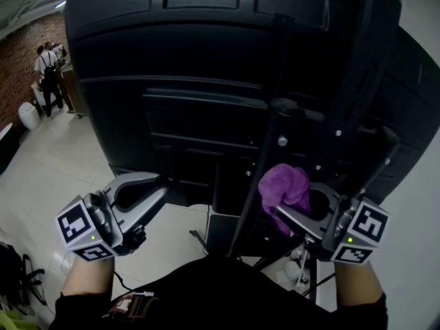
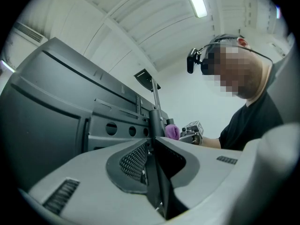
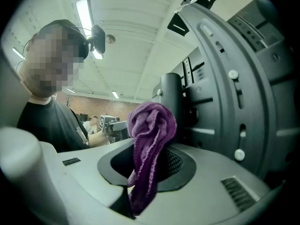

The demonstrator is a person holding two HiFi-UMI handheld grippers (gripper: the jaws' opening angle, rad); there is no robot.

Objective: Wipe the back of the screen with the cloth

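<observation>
White floor tiles (image 1: 55, 163) and a far brick wall frame a large hall, with people (image 1: 48, 74) standing well away at the left.

The screen's black back panel (image 1: 206, 60) fills most of the head view, ribbed and bolted and carried on a dark stand (image 1: 258, 184) whose upright runs down its middle. The purple cloth (image 1: 285, 188) is bunched up low against that panel, just right of the upright. I cannot tell whether it actually touches the plastic.

The right gripper (image 1: 282, 210) has its jaws pinched on the cloth, whose wad rises above the tips while a tail hangs down between them. The left gripper (image 1: 161, 191) sits off to the left at about the same height, jaws pressed together on nothing, pointing at the panel's lower edge.

I judge this to be the start of the wipe, with the cloth gripped and brought up to the surface. The next move calls for pressing the wad onto the panel and sweeping across it, steering around the stand's struts and bolt heads so the cloth does not snag.
</observation>
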